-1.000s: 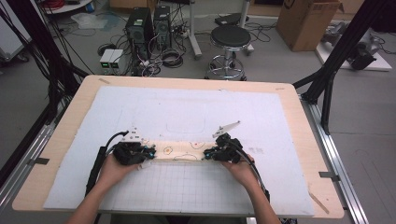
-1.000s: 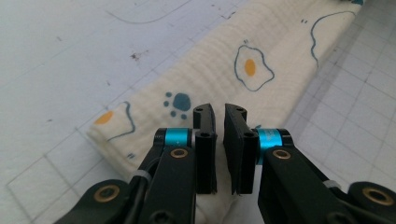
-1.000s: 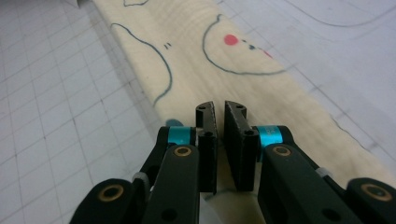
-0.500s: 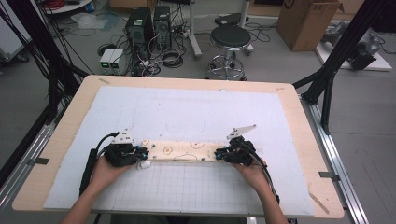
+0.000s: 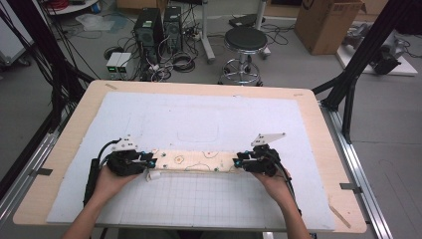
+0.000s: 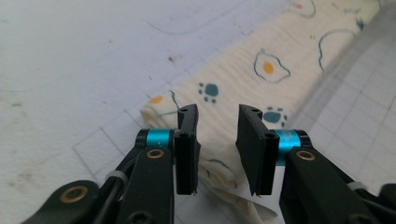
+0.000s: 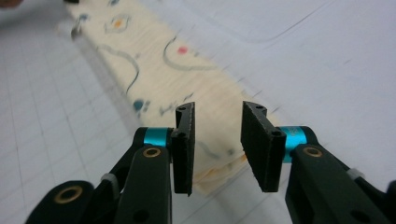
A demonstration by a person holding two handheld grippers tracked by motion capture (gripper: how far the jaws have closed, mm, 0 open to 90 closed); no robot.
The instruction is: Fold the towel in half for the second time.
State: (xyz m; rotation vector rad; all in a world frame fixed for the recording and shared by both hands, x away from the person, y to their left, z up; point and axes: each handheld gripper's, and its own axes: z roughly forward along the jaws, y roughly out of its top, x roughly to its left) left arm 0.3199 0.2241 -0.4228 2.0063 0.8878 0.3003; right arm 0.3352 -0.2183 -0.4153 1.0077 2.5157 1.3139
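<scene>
A long folded strip of cream cloth (image 5: 194,160) printed with fried eggs and paw marks lies flat across the white mat. My left gripper (image 5: 149,162) is at its left end and my right gripper (image 5: 238,162) at its right end, each held in a hand. In the left gripper view the left gripper (image 6: 217,116) stands open; its jaws have just been opening, and the cloth's (image 6: 280,60) end lies loose between them. In the right gripper view the right gripper (image 7: 217,109) is open too, its jaws also just opened, over the other cloth (image 7: 154,60) end.
The white gridded mat (image 5: 214,119) covers most of a wooden table (image 5: 318,149). Beyond the far edge on the floor stand a black stool (image 5: 245,45), computer towers (image 5: 158,27) with cables, and a cardboard box (image 5: 326,22). Black frame legs (image 5: 348,84) flank the table.
The right gripper has moved right, drawing the cloth out longer and straighter. Both pairs of jaws have parted from the cloth ends.
</scene>
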